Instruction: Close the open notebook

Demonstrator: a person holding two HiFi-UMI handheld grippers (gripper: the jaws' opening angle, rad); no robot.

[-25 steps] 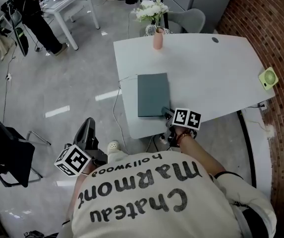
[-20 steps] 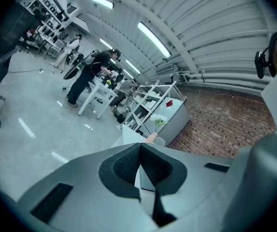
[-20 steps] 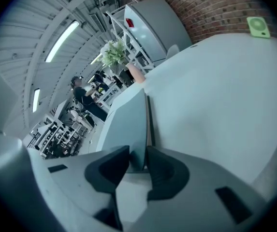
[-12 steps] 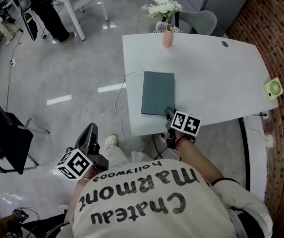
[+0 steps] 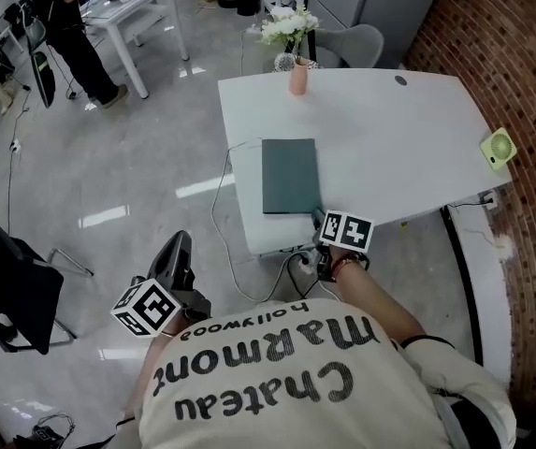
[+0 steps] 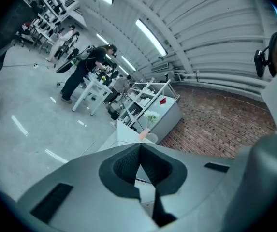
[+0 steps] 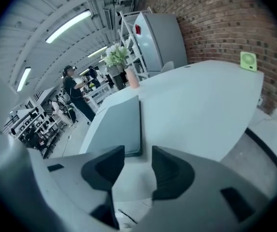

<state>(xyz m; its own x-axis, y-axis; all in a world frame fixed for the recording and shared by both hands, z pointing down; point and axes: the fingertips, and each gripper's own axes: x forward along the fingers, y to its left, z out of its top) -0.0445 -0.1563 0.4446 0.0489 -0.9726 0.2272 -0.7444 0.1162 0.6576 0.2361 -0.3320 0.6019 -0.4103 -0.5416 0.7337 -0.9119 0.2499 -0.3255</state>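
The notebook (image 5: 290, 176) lies closed on the white table (image 5: 389, 129), a flat grey-green cover near the front left edge. In the right gripper view the notebook (image 7: 119, 127) sits just beyond the left jaw. My right gripper (image 5: 320, 219) hovers at the notebook's near right corner, over the table's edge. Its jaws are opening and nothing is between them (image 7: 138, 166). My left gripper (image 5: 180, 246) hangs low at my left side, well off the table, over the floor. Its pads meet, shut on nothing (image 6: 139, 151).
A pink vase (image 5: 297, 76) with white flowers stands at the table's far edge. A small green fan (image 5: 498, 148) sits at the right end by the brick wall. A cable (image 5: 219, 209) trails off the table's left side. A black chair (image 5: 6, 293) stands on the left.
My right gripper has drawn back from the notebook's near corner toward the table's edge, and its jaws stand wider apart. The left gripper has barely shifted.
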